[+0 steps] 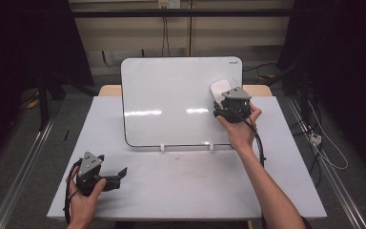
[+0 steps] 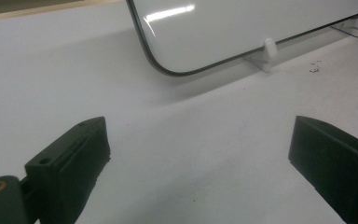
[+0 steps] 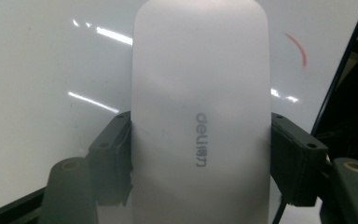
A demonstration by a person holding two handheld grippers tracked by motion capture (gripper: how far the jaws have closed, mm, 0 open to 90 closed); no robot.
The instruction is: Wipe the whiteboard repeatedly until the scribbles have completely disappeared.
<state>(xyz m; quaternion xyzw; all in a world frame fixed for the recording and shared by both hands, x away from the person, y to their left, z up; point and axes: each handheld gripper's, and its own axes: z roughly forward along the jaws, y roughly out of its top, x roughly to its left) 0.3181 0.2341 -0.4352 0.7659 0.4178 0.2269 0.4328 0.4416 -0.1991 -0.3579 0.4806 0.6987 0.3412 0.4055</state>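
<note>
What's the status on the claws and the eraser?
Right claw shut on white eraser, up against the whiteboard. Left claw open, resting on table. Red mark near the eraser. Nothing in the way.

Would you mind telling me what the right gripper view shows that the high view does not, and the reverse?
The right gripper view alone shows the grey lettering on the white eraser, both black pads clamped against its sides, and a short red mark on the whiteboard near its dark edge. The high view alone shows the left gripper resting open on the table, the whole board propped on two white clips, and the person's forearms. Both show the right gripper holding the eraser against the board's upper right area.
</note>
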